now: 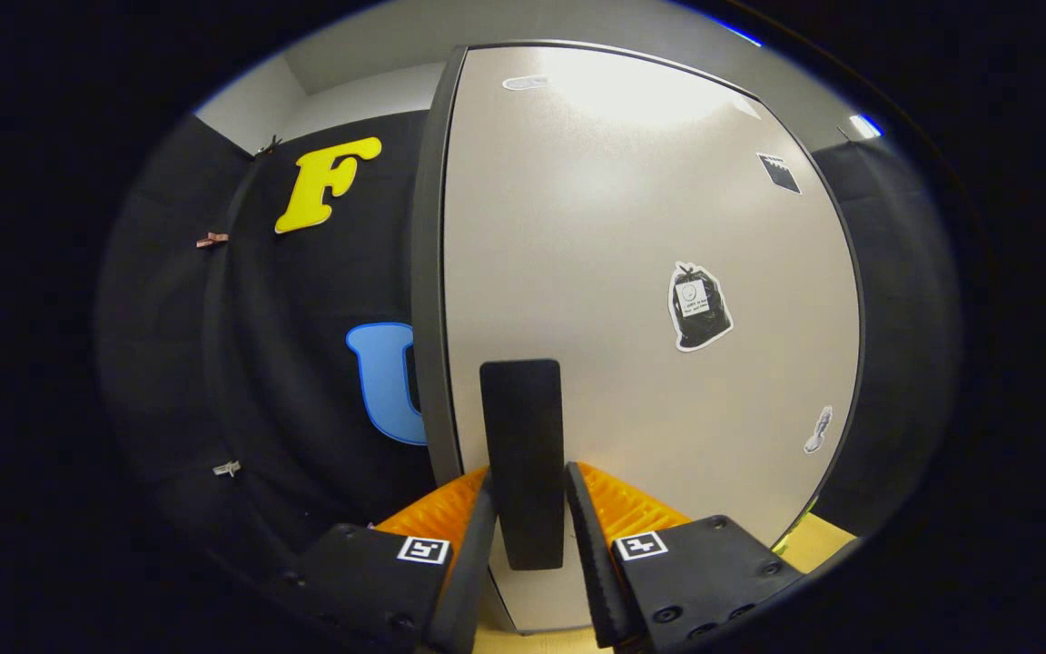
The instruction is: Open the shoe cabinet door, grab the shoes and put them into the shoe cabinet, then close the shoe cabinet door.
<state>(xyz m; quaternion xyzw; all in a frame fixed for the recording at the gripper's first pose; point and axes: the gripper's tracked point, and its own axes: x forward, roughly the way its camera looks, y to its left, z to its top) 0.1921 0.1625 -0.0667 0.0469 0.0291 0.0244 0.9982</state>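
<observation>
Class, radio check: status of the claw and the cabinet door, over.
Claw fingers closed on the door handle. Cabinet door shut-looking, stickers on its face. Nothing blocking the door.

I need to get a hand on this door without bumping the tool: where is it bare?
The cabinet door is bare above the black handle and between the handle and the bag sticker. It is crowded low down, where the tool has its fingers close on either side of the handle.

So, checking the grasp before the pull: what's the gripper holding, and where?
The gripper is shut on the black upright handle of the pale cabinet door, at its lower part.
</observation>
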